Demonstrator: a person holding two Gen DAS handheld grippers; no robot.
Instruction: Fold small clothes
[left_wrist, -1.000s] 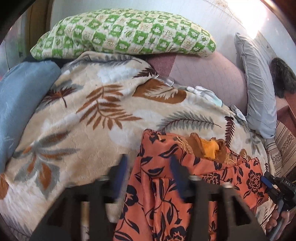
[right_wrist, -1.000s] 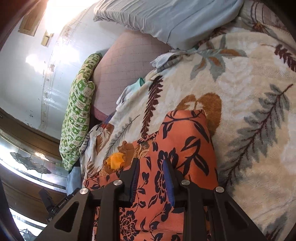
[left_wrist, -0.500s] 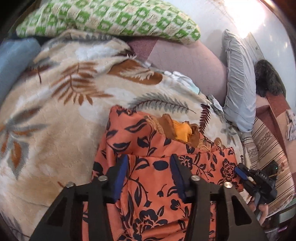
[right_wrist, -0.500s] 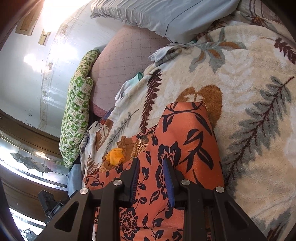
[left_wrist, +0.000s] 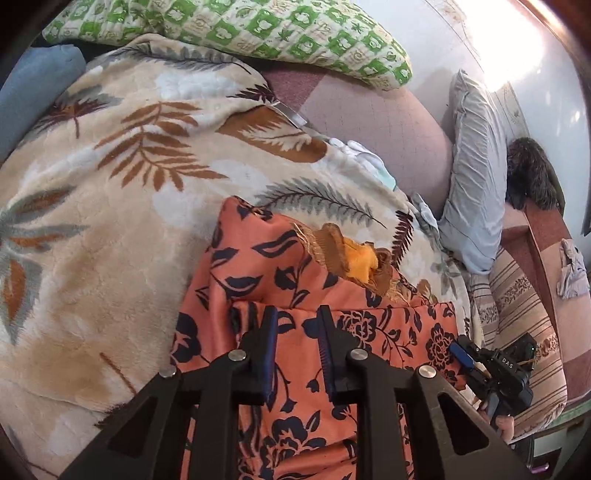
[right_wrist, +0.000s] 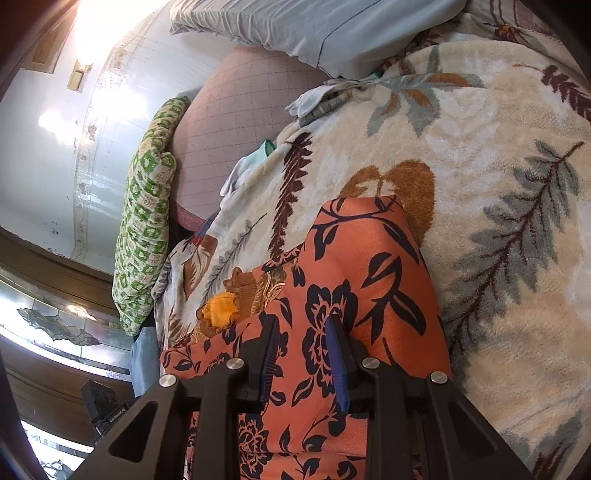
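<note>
An orange garment with a dark floral print (left_wrist: 288, 295) lay spread on a cream blanket patterned with leaves (left_wrist: 110, 221), which covered the bed. Tucked into the garment's far edge sat a small bundle of yellow and brown cloth (left_wrist: 358, 258), partly overlapped by the orange fabric.

The left gripper (left_wrist: 295, 347) pointed down onto the near part of the garment. Its jaws were closing, with a raised fold of the orange fabric between the blue pads; the pads had narrowed on it, though I could not tell whether they pressed it yet. The right gripper (right_wrist: 303, 350) stood over the other end of the same garment, its jaws narrow, with a ridge of the orange cloth running up between them; the cloth seemed pinched there, bulging beyond the tips.

From the left camera, the right gripper showed at the garment's far corner, with fingers (left_wrist: 506, 424) of the person's hand below it.

Behind the blanket lay a green-and-white checked pillow (left_wrist: 258, 37) against the pale wall, a pinkish quilted cushion (left_wrist: 388, 122) and a pale grey pillow (left_wrist: 476, 177). A blue cushion (left_wrist: 29, 96) rested at the blanket's left edge.
</note>
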